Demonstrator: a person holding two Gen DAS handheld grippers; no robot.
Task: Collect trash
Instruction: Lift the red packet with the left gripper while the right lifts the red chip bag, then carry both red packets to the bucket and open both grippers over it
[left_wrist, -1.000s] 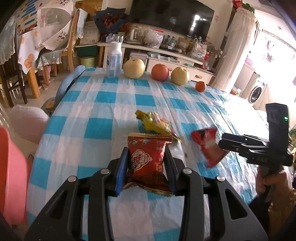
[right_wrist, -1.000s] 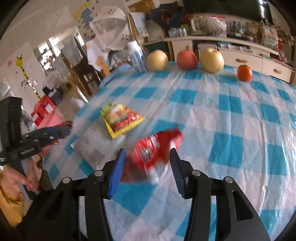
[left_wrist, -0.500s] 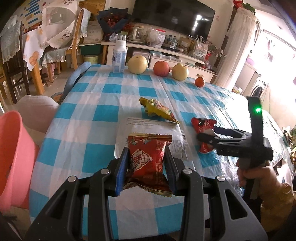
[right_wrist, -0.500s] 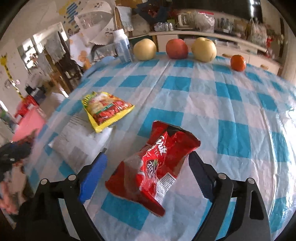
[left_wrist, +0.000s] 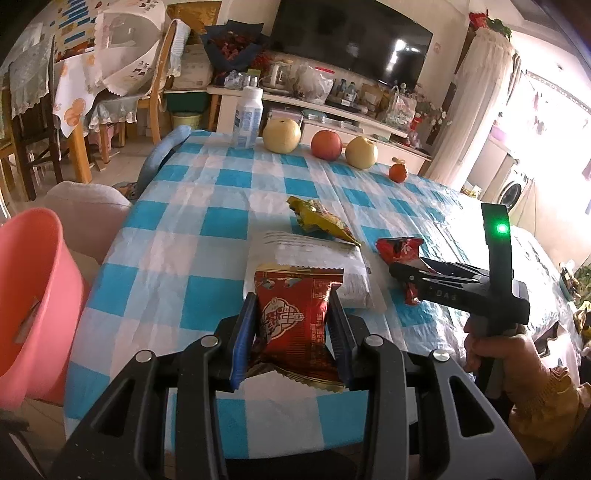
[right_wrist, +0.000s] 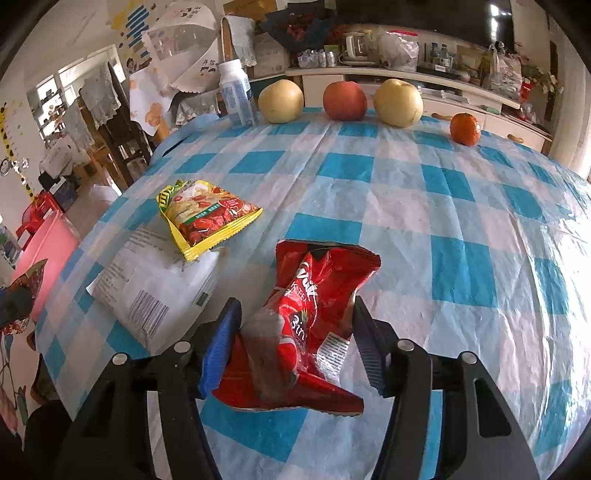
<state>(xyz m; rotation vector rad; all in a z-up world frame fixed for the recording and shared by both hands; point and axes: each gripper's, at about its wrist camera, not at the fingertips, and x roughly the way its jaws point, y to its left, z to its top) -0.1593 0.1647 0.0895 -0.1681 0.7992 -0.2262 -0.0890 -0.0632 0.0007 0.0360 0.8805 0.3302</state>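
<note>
My left gripper (left_wrist: 293, 332) is shut on a dark red snack wrapper (left_wrist: 295, 317) and holds it above the near edge of the checked table. My right gripper (right_wrist: 295, 339) sits low on the table with its jaws close around a crumpled bright red chip bag (right_wrist: 314, 314), touching its sides. That bag also shows in the left wrist view (left_wrist: 400, 251) with the right gripper (left_wrist: 397, 271) on it. A yellow snack packet (right_wrist: 207, 218) and a white printed packet (right_wrist: 151, 284) lie to the left of the bag.
A pink bin (left_wrist: 33, 299) stands on the floor left of the table. At the far edge stand a white bottle (right_wrist: 234, 92), two pears (right_wrist: 280, 101), an apple (right_wrist: 344, 100) and a tangerine (right_wrist: 465, 128). Chairs and a TV cabinet lie beyond.
My right gripper opened wide, moved in over the bright red chip bag and closed around it. My left gripper drew back toward the near table edge with the dark red wrapper.
</note>
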